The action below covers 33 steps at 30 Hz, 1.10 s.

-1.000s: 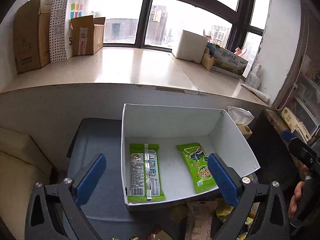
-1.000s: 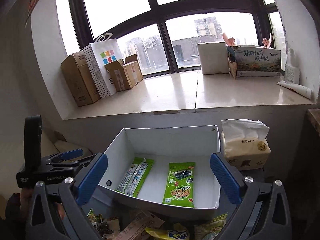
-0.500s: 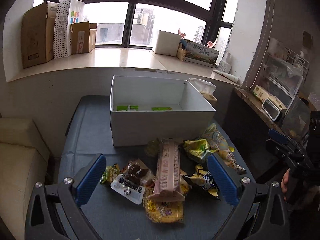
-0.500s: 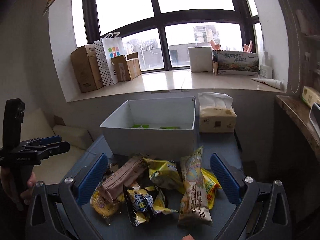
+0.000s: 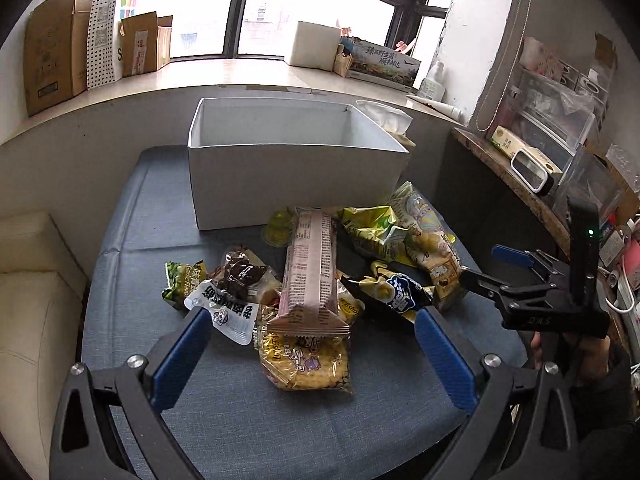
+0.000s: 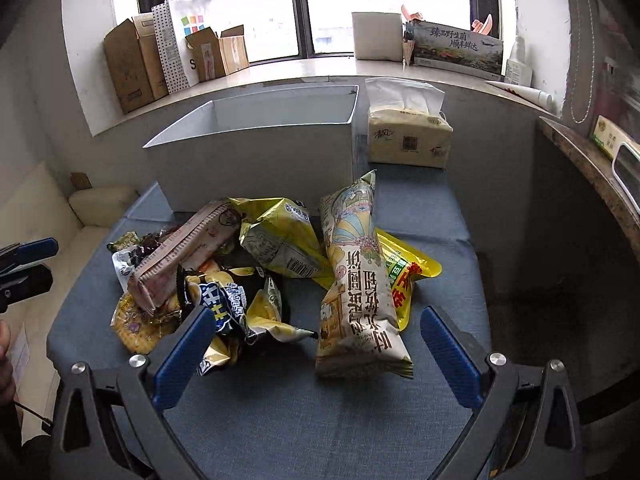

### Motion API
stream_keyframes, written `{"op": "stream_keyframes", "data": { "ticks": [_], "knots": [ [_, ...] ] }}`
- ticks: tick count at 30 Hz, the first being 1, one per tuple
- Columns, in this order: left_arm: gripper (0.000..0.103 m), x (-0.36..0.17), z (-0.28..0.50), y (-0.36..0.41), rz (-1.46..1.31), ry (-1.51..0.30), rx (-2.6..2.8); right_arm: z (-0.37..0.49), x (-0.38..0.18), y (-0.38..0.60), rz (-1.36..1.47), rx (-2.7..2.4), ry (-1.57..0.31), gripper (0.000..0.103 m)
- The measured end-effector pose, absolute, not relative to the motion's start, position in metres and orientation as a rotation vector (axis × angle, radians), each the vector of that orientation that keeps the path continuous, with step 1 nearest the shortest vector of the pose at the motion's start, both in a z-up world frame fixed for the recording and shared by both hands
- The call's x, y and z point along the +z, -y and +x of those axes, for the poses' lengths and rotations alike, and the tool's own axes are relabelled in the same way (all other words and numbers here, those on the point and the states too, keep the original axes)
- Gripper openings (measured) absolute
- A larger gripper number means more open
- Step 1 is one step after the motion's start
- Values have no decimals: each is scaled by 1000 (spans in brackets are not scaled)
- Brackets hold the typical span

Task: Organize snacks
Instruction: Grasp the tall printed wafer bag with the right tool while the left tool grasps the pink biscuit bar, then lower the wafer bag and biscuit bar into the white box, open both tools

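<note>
A pile of snack packets lies on the blue table [image 5: 248, 420] in front of a white box [image 5: 288, 184]. A long pink packet [image 5: 310, 276] lies on a yellow biscuit pack [image 5: 304, 360]. A dark blue chip bag [image 5: 394, 294] and yellow bags [image 5: 372, 230] lie to its right. My left gripper [image 5: 312, 336] is open and empty, above the near end of the pile. My right gripper [image 6: 316, 332] is open and empty, near a long cream packet [image 6: 356, 276]. The box's inside is hidden.
A tissue pack [image 6: 408, 136] stands right of the white box [image 6: 256, 160]. Cardboard boxes [image 5: 52, 48] and a paper bag sit on the window sill. A shelf [image 5: 532, 184] with clutter runs along the right. A cream cushion [image 5: 32, 320] lies left of the table.
Both grippers have pulled back and down from over the box to the snack pile. The two green packets in the box are now out of sight behind its wall.
</note>
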<state>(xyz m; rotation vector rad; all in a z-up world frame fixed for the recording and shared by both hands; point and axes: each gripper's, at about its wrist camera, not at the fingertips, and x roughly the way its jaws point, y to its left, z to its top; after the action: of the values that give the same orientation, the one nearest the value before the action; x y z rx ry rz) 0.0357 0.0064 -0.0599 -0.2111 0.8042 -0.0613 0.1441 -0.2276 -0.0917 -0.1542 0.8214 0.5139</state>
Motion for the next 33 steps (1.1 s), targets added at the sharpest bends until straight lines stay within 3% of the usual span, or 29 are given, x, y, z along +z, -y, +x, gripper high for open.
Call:
{"op": "stream_keyframes", "data": {
  "ticks": [7, 9, 10, 11, 12, 13, 23, 33],
  "knots": [
    [103, -64, 40, -6, -205, -816, -75, 194, -112, 213, -177, 511, -885, 103],
    [103, -68, 44, -6, -195, -831, -61, 207, -120, 211, -160, 528, -917, 97],
    [103, -70, 46, -8, -199, -835, -58, 211, -125, 209, -183, 512, -928, 86],
    [103, -72, 46, -9, -209, -836, -62, 214, -130, 207, -212, 486, -936, 63],
    [103, -73, 47, -11, -222, -836, -70, 217, -134, 206, -229, 468, -949, 48],
    [103, -75, 47, -12, -230, -840, -75, 219, -139, 205, -237, 460, -966, 43],
    [103, -82, 51, -13, -221, -860, -66, 206, -137, 217, -202, 506, -980, 36],
    [103, -88, 99, 0, -146, -893, -87, 156, -75, 247, -14, 546, -856, 36]
  ]
}}
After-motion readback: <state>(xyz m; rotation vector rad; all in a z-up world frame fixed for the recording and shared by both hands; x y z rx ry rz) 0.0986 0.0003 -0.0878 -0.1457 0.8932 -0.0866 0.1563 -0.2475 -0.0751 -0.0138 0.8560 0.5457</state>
